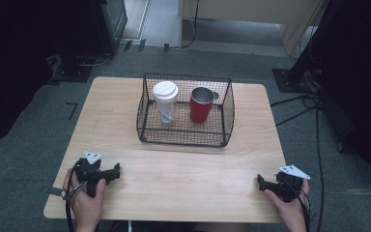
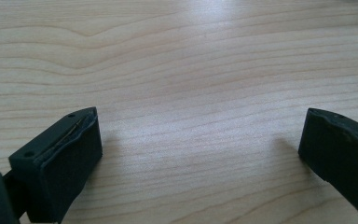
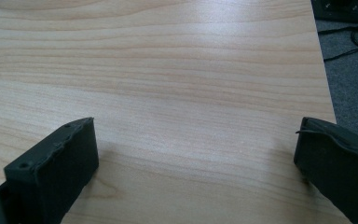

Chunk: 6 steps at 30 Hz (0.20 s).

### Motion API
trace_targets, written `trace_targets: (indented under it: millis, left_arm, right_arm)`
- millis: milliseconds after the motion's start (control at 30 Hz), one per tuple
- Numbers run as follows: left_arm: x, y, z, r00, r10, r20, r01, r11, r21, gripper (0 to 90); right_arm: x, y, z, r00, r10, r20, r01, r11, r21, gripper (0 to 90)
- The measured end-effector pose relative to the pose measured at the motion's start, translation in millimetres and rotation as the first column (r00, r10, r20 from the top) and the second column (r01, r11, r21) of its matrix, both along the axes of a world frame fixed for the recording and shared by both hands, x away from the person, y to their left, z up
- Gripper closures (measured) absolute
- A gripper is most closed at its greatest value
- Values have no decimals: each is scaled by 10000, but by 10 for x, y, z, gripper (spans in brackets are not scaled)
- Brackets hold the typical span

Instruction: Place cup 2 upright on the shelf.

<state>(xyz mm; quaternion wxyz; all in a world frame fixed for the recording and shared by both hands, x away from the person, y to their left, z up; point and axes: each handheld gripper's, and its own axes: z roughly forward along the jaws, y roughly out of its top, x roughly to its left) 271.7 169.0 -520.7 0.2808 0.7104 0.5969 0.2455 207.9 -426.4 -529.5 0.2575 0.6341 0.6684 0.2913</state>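
Both grippers, left (image 1: pixel 117 170) and right (image 1: pixel 260 180), rest wide open near the table's (image 1: pixel 183 164) front corners; judging by that, nothing is grasped yet, and next comes a reach to the wire basket (image 1: pixel 185 136) holding the red cup (image 1: pixel 201 105).

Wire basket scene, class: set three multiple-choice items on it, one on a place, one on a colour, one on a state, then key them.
1. Where does the red cup stand?
A. inside the wire basket
B. beside the left gripper
C. on the floor

2. What colour is the lid of the clear bottle?
A. blue
B. white
C. green

3. How do the right gripper's jaws stand?
A. shut on the cup
B. shut, empty
C. open, empty

Key: A, mesh surrounds the cup; B, the lid is white; C, bare table shows between the jaws.
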Motion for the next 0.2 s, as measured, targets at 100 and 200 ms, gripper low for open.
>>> trace_targets:
  millis: [100,200]
  left_arm:
    - [0,0,0,10000,-3,-2,3,10000,3,0]
    - [0,0,0,10000,4,3,-4,10000,-2,0]
  right_arm:
    - [0,-3,0,10000,-23,1,23,10000,3,0]
    - [2,-5,0,10000,-58,21,58,10000,-7,0]
